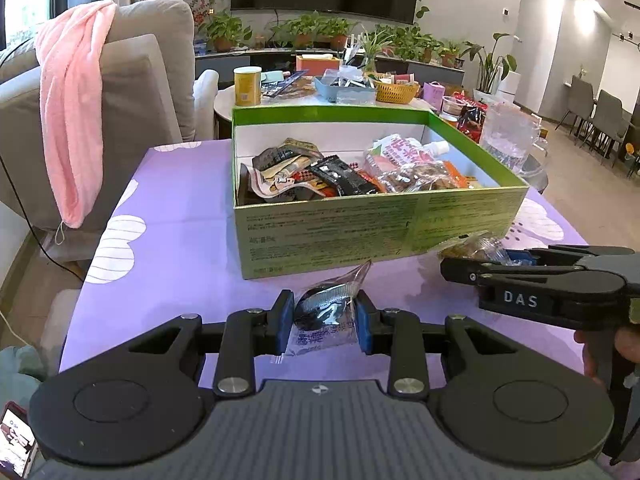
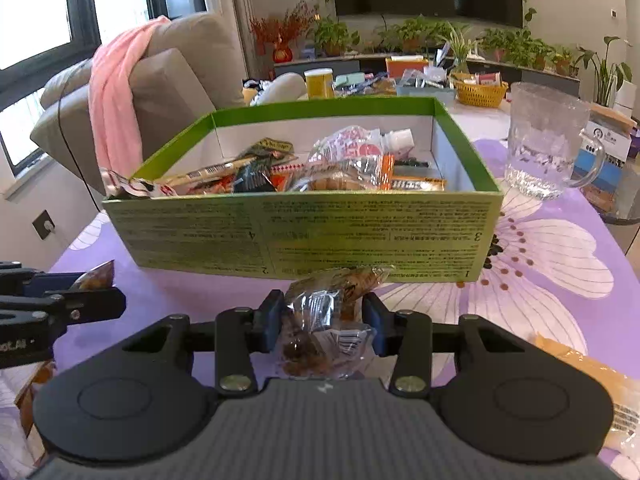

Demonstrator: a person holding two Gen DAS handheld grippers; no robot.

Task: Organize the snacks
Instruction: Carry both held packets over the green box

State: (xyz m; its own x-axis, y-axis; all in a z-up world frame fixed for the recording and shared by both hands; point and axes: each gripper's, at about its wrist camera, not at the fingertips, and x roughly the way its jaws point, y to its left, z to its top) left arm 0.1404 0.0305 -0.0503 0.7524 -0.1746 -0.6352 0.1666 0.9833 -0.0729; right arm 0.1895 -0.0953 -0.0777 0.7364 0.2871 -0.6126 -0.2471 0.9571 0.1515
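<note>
Snacks filled the green box (image 1: 360, 224), which sat on the purple flowered tablecloth (image 1: 168, 208) with its near wall facing both grippers. Bare cloth lay open to the box's left as far as the table edge by the grey sofa (image 1: 152, 80); on its right a glass mug (image 2: 548, 140) stood just beside the far corner. The box's near wall carried fine print, upside down, with the numerals 1 to 4 legible in the right wrist view. "DAS" was readable on the right gripper's side. Inside the box lay a loose heap of wrappers, among them a white spouted pouch (image 1: 404, 150) with red characters and a black packet (image 1: 340, 174).

The left gripper (image 1: 323, 322) had its blue pads pinched on a clear packet with a dark snack (image 1: 324, 312), held just short of the box's near wall. The right gripper (image 2: 322, 320) was likewise clamped on a clear packet of brown snacks (image 2: 324, 320), close to the same wall. A yellow packet (image 2: 580, 376) lay on the cloth to the right.
</note>
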